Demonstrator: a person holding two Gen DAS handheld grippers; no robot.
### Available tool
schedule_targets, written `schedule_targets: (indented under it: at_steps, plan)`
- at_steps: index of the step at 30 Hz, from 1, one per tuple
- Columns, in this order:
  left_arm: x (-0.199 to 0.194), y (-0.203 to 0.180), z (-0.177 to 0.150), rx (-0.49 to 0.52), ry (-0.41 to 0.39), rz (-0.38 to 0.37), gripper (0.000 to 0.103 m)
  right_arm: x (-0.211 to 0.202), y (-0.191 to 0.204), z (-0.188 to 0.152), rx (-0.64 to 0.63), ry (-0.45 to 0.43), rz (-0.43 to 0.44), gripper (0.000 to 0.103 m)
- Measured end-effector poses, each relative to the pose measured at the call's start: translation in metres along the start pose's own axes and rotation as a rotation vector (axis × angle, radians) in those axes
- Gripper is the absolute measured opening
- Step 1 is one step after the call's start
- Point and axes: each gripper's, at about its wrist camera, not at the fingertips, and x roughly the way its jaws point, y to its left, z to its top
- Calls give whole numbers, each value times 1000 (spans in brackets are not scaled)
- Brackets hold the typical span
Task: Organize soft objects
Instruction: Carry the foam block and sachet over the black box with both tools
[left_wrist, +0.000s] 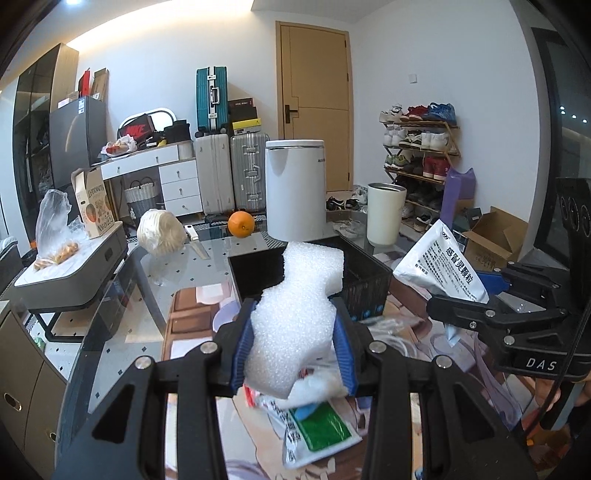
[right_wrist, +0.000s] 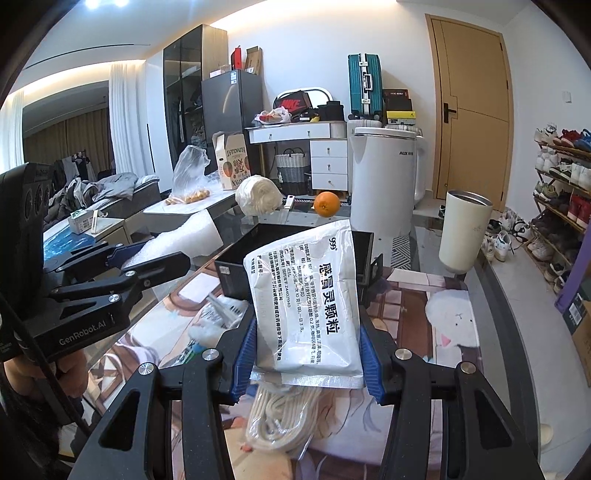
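So my left tongs (left_wrist: 293, 332) are clamped on a chunk of white foam (left_wrist: 295, 310), held up above the table (left_wrist: 110, 314) just in front of the black bin (left_wrist: 365, 280). My right tongs (right_wrist: 306, 347) are squeezed on a silver medicine sachet (right_wrist: 310, 295), also lifted near that bin, with a bagged coil of white rope (right_wrist: 280, 417) lying underneath.

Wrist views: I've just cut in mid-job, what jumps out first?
The left claw is clamped on a chunk of white foam, held up in front of the black bin. The right claw grips a silver sachet pack before the same bin, above a bagged coil of white rope. Behind the bin on the glass table sits an orange.
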Motion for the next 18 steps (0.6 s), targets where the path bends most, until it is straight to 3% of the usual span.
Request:
schedule_targets:
  at_steps: [18]
  plan:
    - [53,13,27,-36,36,3,38,42,-22,37,-10,33,0,50]
